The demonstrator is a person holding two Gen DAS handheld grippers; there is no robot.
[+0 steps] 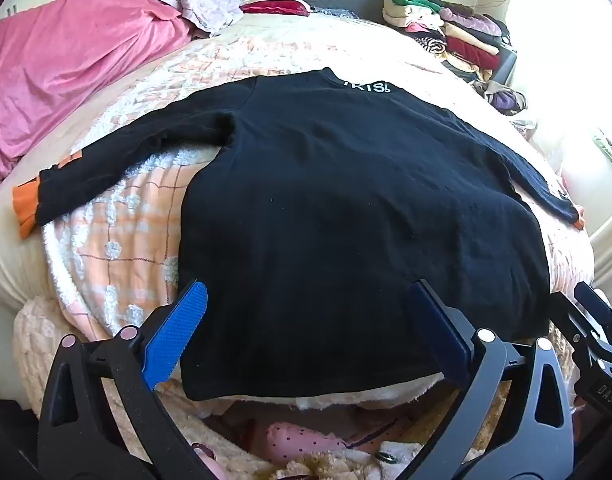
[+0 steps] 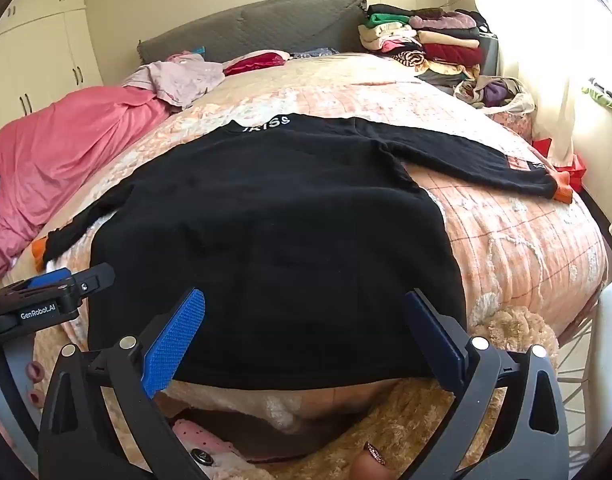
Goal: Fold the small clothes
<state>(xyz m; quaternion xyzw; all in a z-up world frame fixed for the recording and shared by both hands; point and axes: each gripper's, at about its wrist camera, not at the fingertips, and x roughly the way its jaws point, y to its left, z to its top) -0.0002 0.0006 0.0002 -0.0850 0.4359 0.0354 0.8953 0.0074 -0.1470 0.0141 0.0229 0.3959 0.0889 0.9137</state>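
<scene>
A small black long-sleeved top lies flat on the bed, collar with white letters at the far side, hem toward me. Both sleeves are spread out, each ending in an orange cuff. My left gripper is open over the hem, its blue pads wide apart and empty. The top also shows in the right wrist view, with the right sleeve's cuff at the far right. My right gripper is open above the hem, empty. The left gripper shows at the left of that view.
The bed has a peach and white quilt. A pink sheet is bunched at the left. A pile of folded clothes sits at the far right by the grey headboard. A fluffy blanket lies at the near edge.
</scene>
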